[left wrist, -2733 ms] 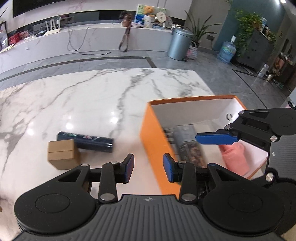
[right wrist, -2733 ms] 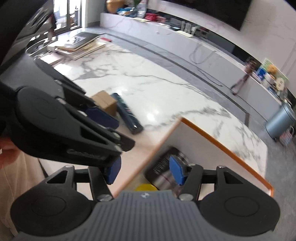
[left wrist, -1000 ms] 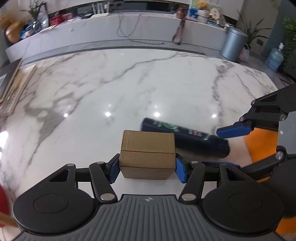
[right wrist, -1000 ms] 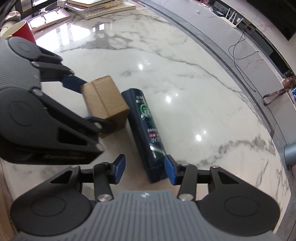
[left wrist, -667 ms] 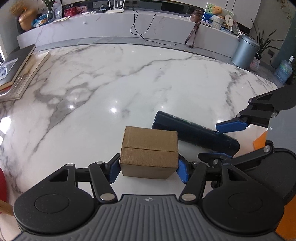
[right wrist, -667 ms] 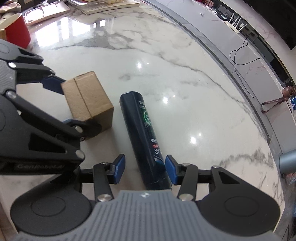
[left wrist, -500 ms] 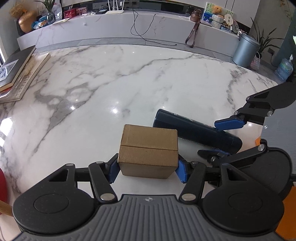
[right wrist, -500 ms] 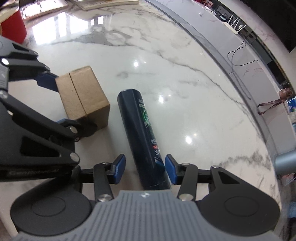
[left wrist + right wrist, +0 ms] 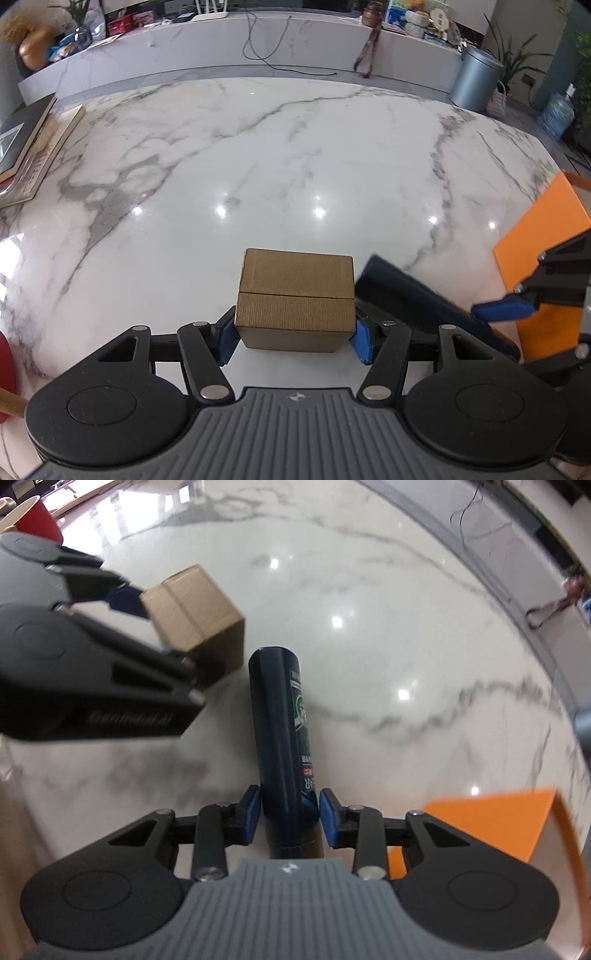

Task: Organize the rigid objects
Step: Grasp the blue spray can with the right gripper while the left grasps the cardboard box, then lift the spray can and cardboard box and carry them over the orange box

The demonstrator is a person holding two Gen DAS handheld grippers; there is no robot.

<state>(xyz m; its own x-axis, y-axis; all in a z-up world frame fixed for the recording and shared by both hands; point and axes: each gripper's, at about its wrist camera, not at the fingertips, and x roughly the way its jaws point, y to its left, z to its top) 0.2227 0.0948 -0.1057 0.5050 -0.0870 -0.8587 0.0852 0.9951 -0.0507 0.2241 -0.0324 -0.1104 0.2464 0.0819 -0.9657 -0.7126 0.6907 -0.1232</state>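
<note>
A brown cardboard box point(image 9: 295, 291) sits between the blue pads of my left gripper point(image 9: 294, 338), which is shut on its two sides. A dark blue bottle point(image 9: 282, 720) with a green label lies lengthwise along my right gripper point(image 9: 290, 812). Its jaws are closing and both pads touch the bottle's near end. In the left wrist view the bottle point(image 9: 413, 295) runs from the box's right side toward a blue finger point(image 9: 502, 310) of the right gripper. The box point(image 9: 192, 616) shows to the bottle's left in the right wrist view.
An orange box point(image 9: 535, 236) stands at the right edge of the white marble table point(image 9: 295, 166); its wall point(image 9: 480, 823) is just right of my right gripper. Books point(image 9: 26, 140) lie at the far left. A red cup point(image 9: 33, 517) stands by them.
The right gripper's pads have come in onto the bottle, and the bottle has swung to line up with that gripper. The left gripper still holds the box in place.
</note>
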